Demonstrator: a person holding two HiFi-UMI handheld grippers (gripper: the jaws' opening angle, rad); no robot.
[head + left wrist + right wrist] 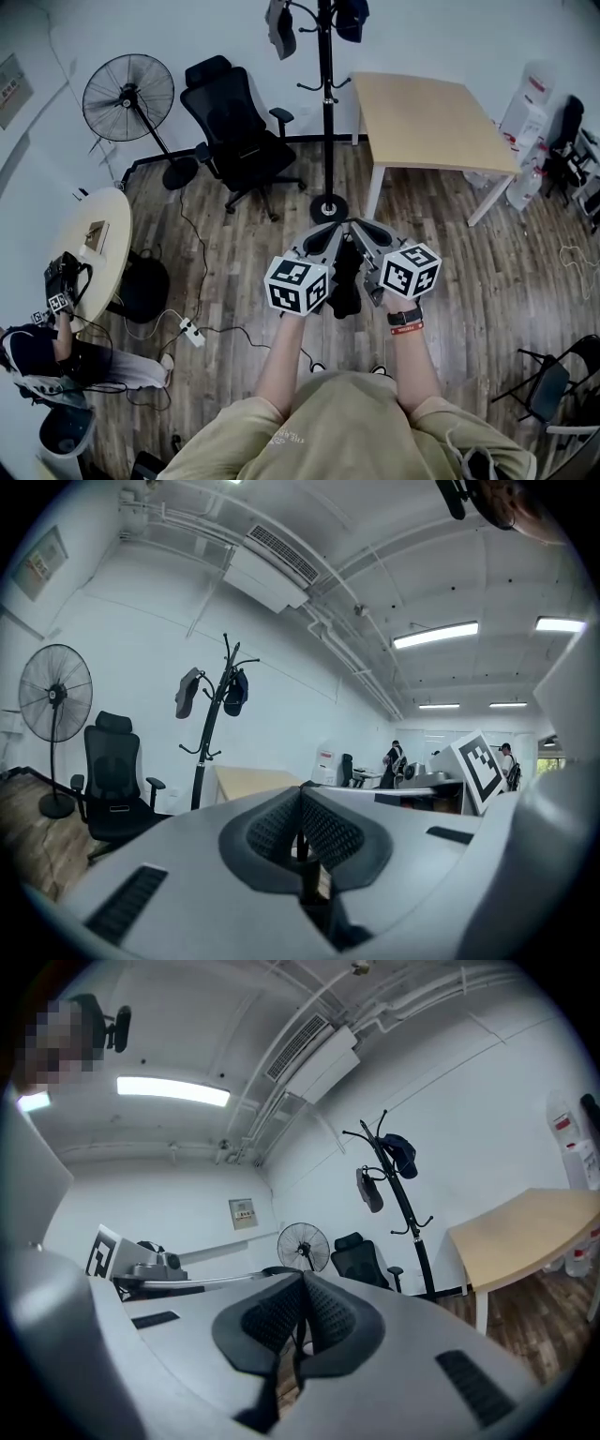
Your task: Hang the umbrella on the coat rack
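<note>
Left claw: the left claw was clenched, its ribbed pads meeting at the tips with a thin dark strip pinched lower between them. I took that strip for part of the umbrella, but could not tell which part.
Umbrella, place: the umbrella hung in the air between the two claws, in front of the person's chest and over the wooden floor. It rested on nothing.
Right claw: the right claw was likewise clamped, with a similar thin dark strip between its pads. Its tips came close to the left claw's tips, so both seemed to share the load.
Coat rack: the coat rack stood ahead on the floor, between the office chair and the near left corner of the table, well apart from the claws.
Step in hand: carrying, by my reading. The umbrella was up and held, and not yet hung.
Next move: closing on the rack, raising the umbrella to a hook and slipping its loop or handle over it. The low side hooks looked bare, while dark items filled the top ones. Two claws on one small thing would need to move together.
Umbrella, look: black, folded short and compact, and hanging roughly upright. Finer detail was too dark to make out.
</note>
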